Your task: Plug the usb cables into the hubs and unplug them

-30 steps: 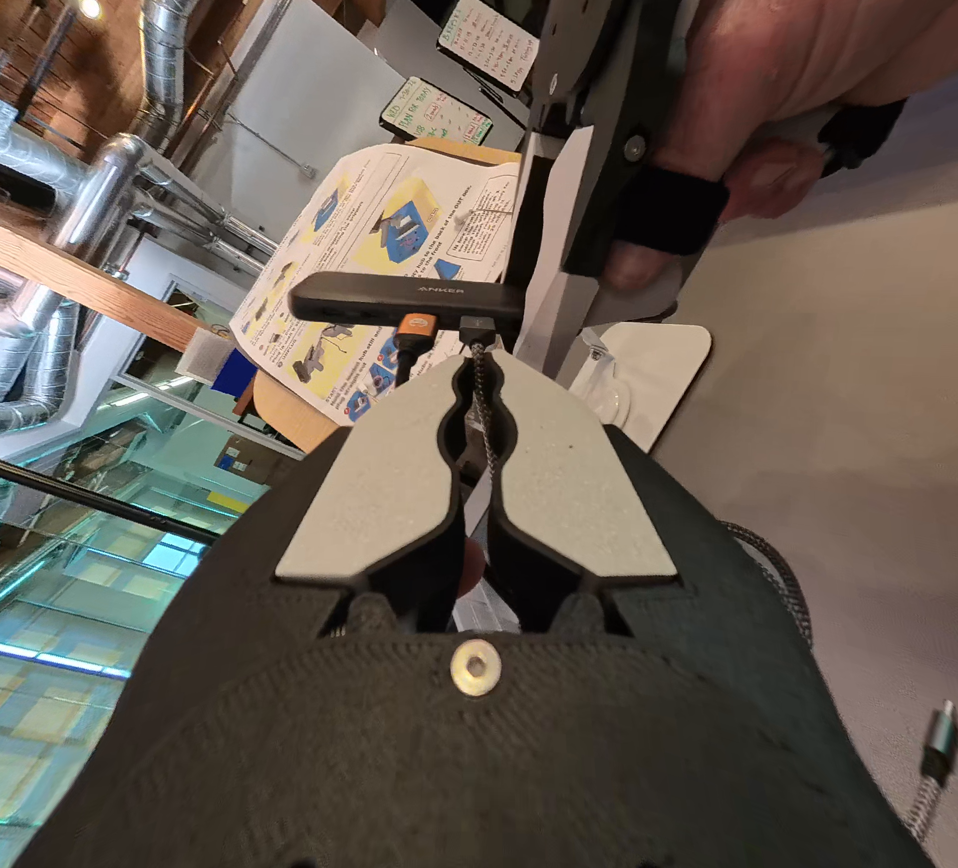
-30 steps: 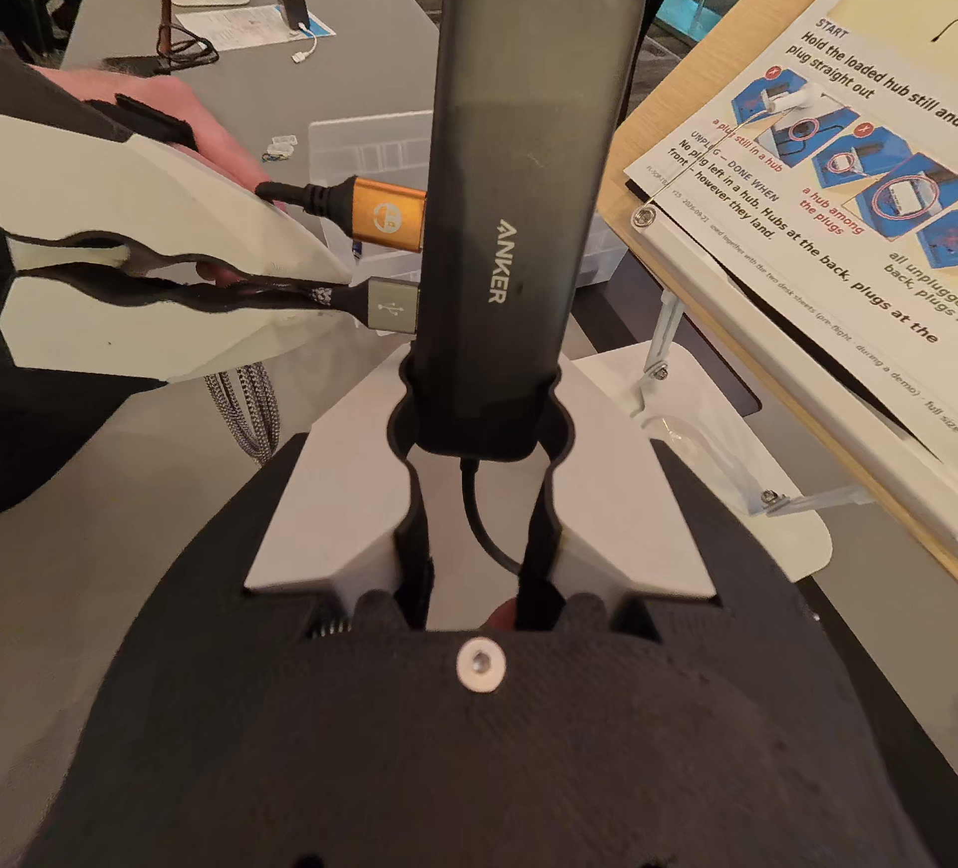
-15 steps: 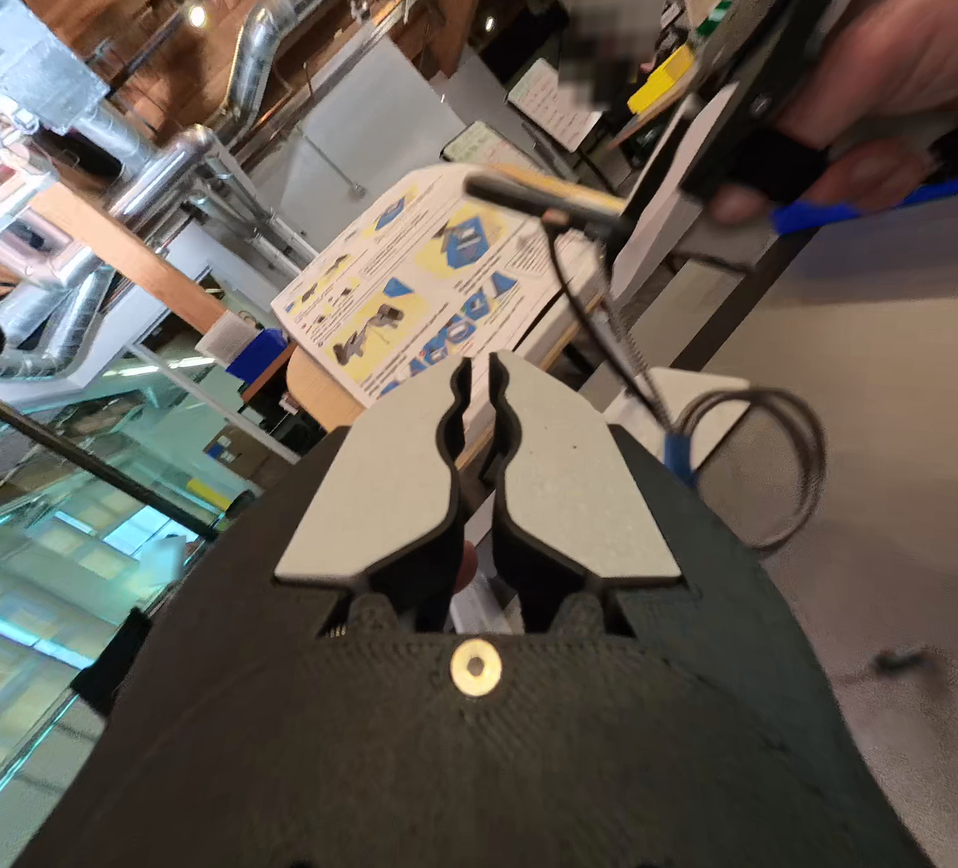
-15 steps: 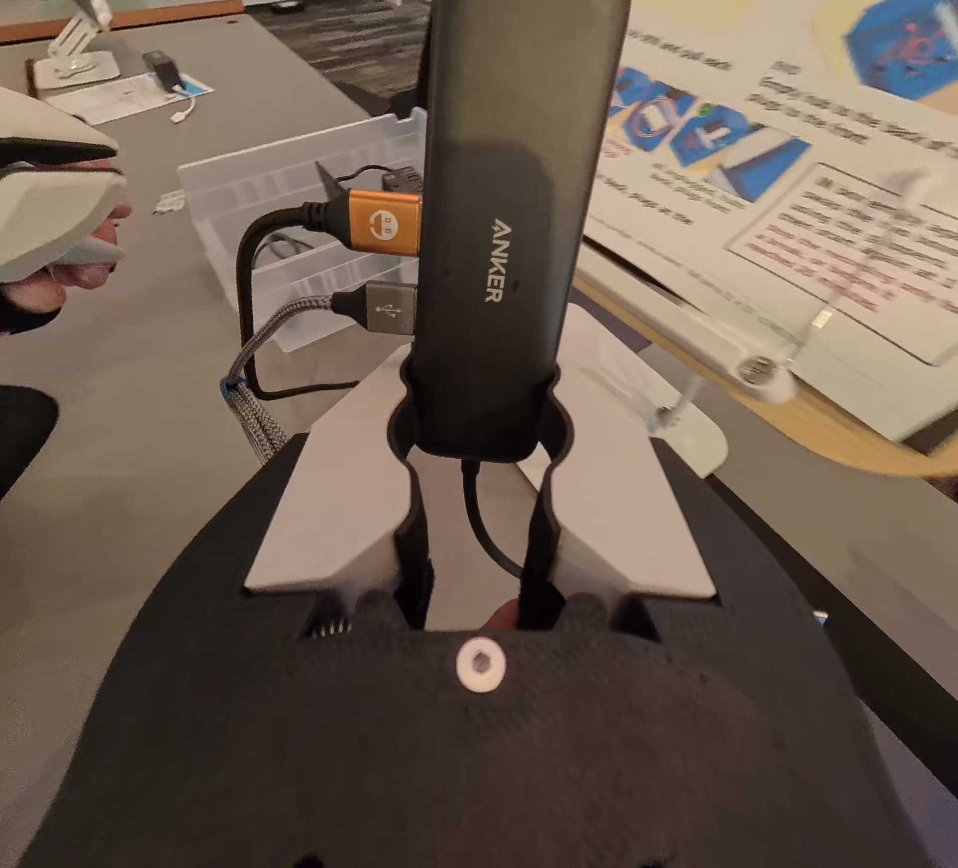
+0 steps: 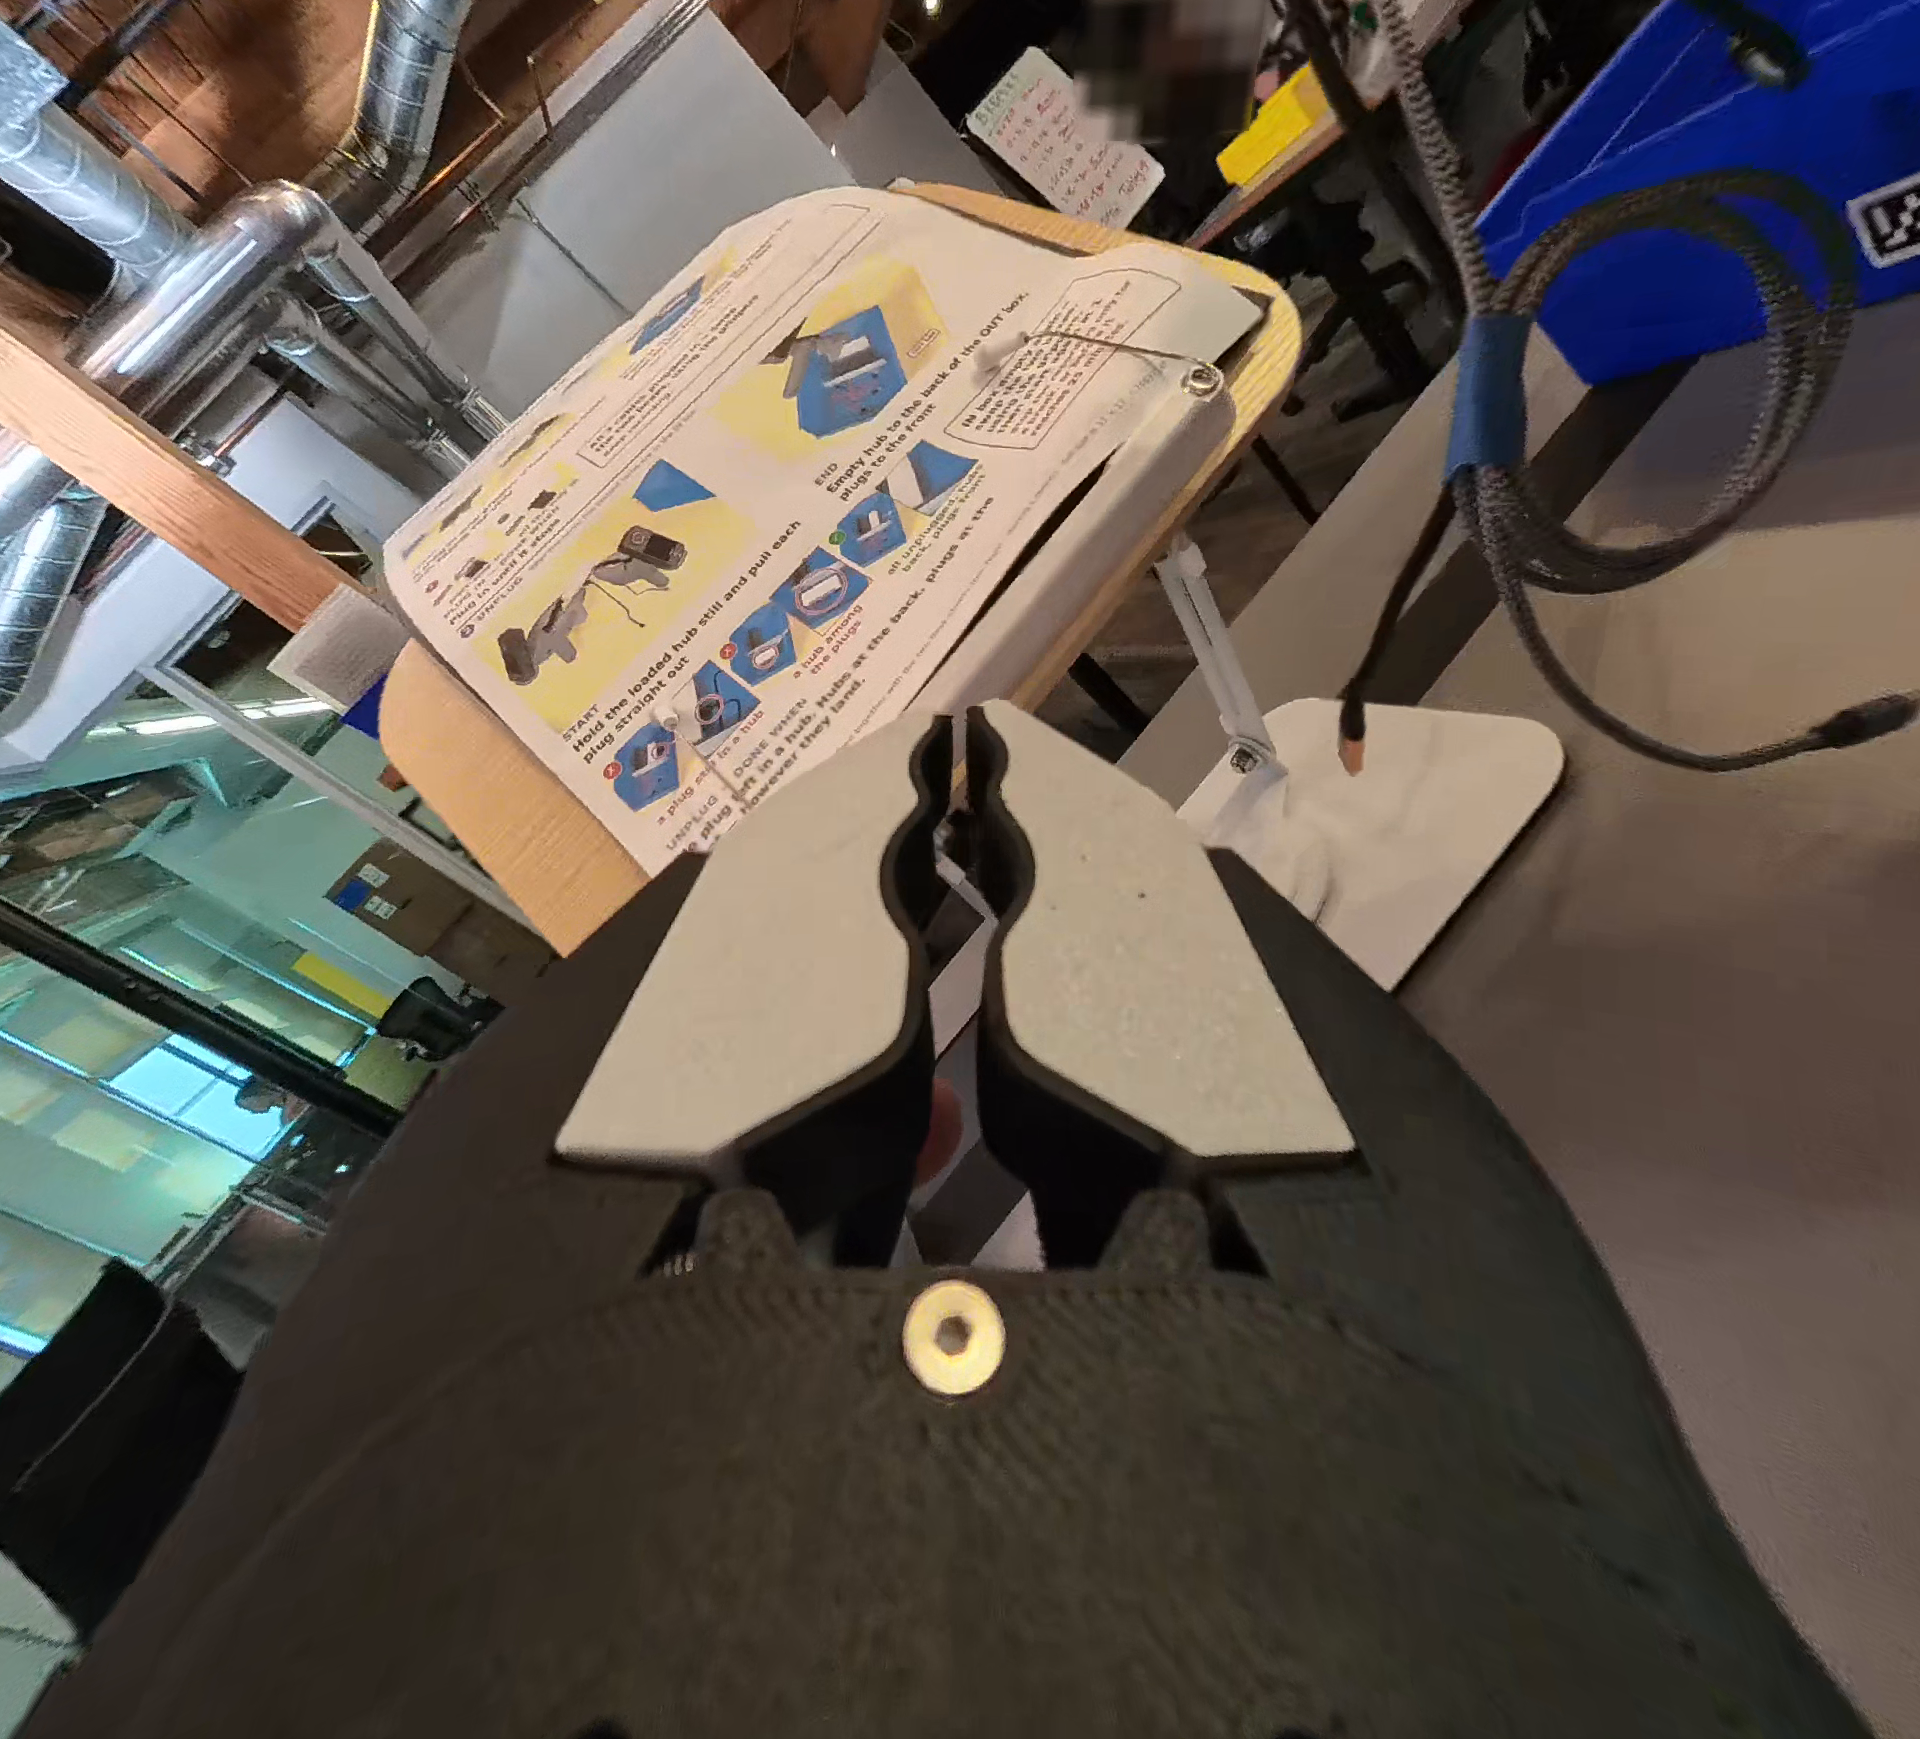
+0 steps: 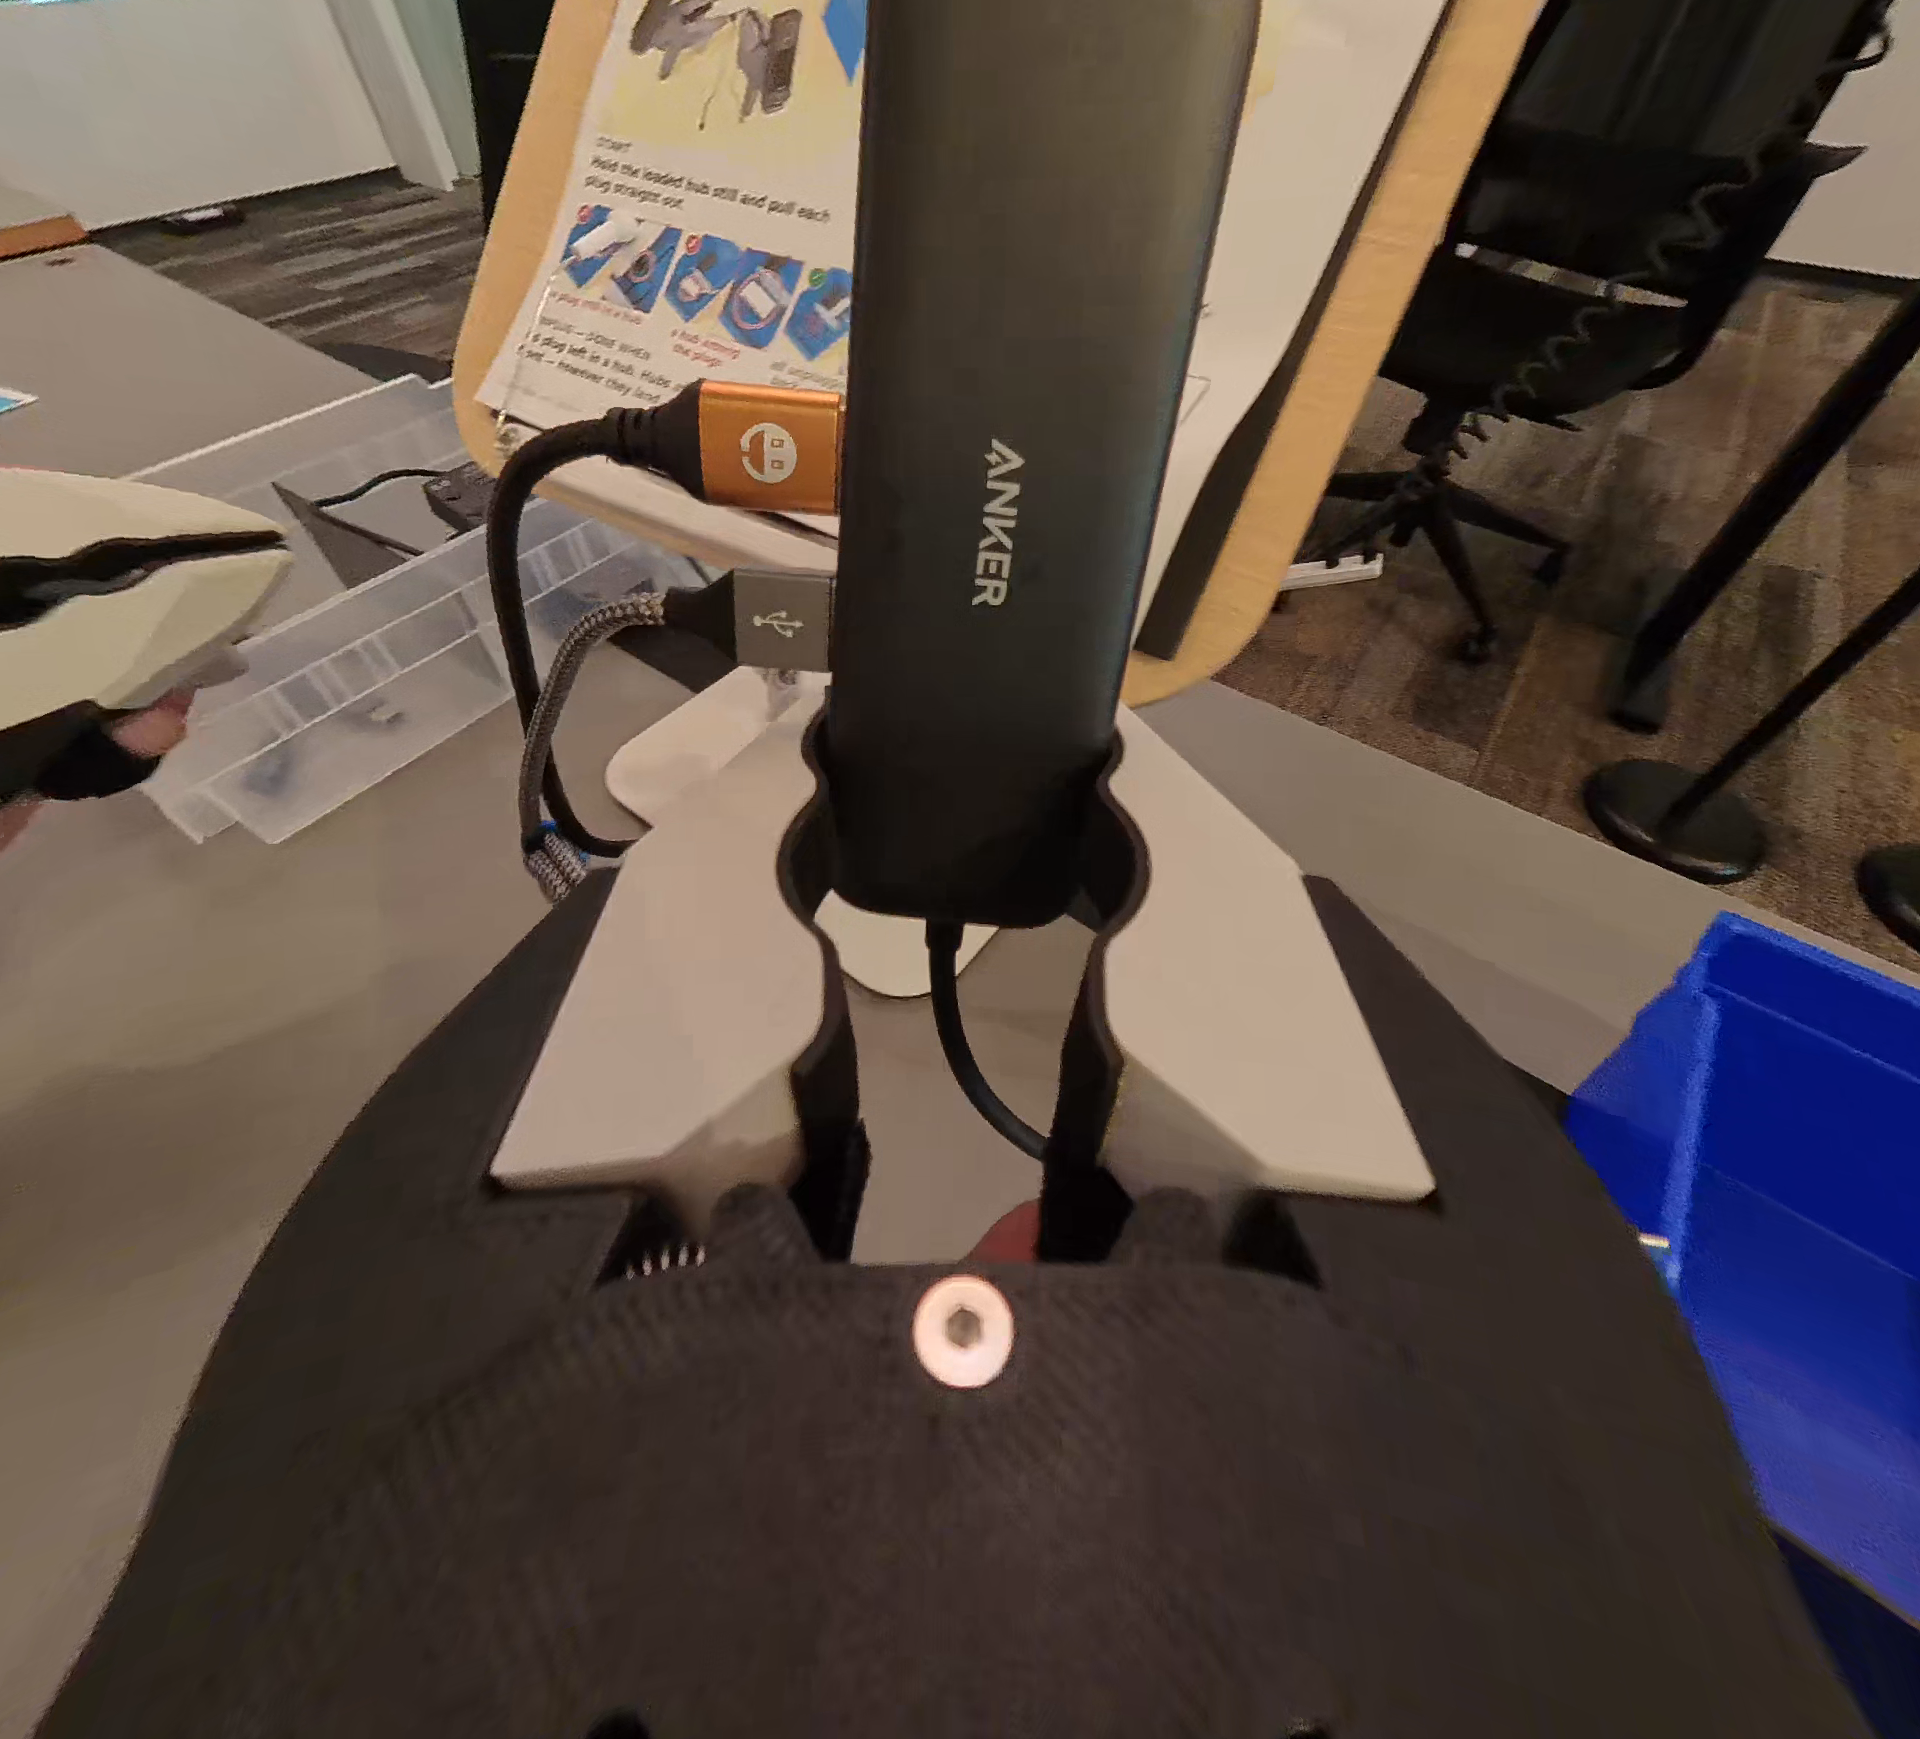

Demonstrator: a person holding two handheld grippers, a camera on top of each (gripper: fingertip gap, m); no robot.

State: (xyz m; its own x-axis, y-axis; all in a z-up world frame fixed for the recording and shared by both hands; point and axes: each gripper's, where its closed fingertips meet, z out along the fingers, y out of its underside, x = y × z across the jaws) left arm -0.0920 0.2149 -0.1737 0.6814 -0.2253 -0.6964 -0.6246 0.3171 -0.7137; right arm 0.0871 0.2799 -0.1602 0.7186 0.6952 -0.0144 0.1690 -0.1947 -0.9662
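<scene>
My right claw is clamped on the lower end of a slim black USB hub, holding it upright above the grey counter; white brand lettering runs along its face. Two plugs sit in its left side: an orange-shelled plug above, a grey USB plug with a braided cable below. My left claw is nearly closed and empty, facing an illustrated instruction sheet on a stand.
</scene>
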